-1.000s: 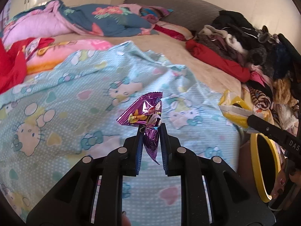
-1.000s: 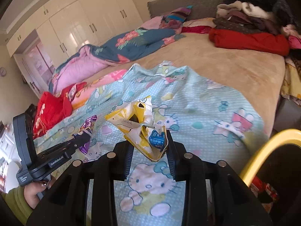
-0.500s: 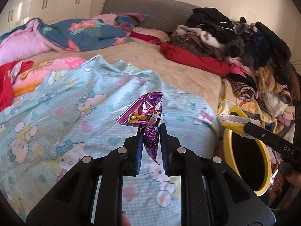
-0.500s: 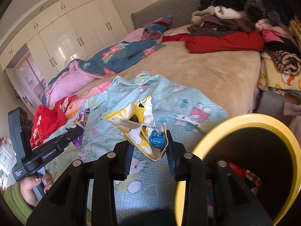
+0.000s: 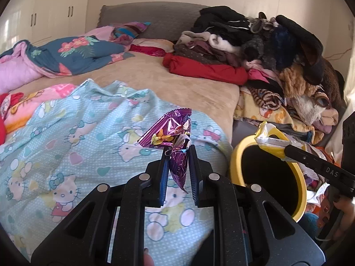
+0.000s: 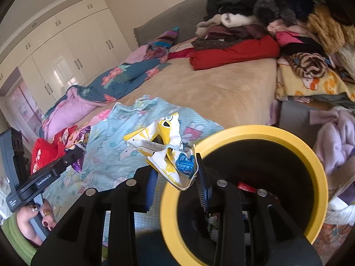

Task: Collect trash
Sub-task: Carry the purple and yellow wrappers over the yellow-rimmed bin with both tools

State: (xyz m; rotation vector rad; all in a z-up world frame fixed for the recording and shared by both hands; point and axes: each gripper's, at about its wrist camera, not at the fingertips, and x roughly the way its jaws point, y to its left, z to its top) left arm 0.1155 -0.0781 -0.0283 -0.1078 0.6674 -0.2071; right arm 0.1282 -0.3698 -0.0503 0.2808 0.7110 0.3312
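Bedroom clutter fills both views: a wide bed (image 5: 155,84) with a tan cover runs toward a grey headboard (image 5: 155,20) at twelve o'clock, white wardrobe doors (image 6: 66,59) stand at ten o'clock in the right wrist view, and a heap of clothes (image 5: 266,51) piles up at two o'clock. A pale blue cartoon-cat sheet (image 5: 77,137) lies rumpled over the near part of the bed, with a floral quilt (image 5: 73,55) at ten o'clock behind it.

The left gripper (image 5: 177,153) has its jaws drawn narrow, pinching a crumpled purple wrapper (image 5: 170,133) that sticks up between the pads above the blue sheet. In the right wrist view this same gripper shows at nine o'clock, gripped by a hand (image 6: 35,219) with dark painted nails and a green sleeve (image 6: 15,239).

The right gripper (image 6: 175,164) is closed on a crumpled yellow-and-white packet (image 6: 168,148) with a blue label, its jaws held somewhat apart by the bulk of the packet. The packet sits at the left rim of a yellow bin (image 6: 310,155) with a black inside, which stands on the floor just beside the bed's corner, at four o'clock in that view. Some red scraps (image 6: 244,186) lie inside the bin. In the left wrist view the bin appears at three o'clock, with the yellow packet over its far rim.
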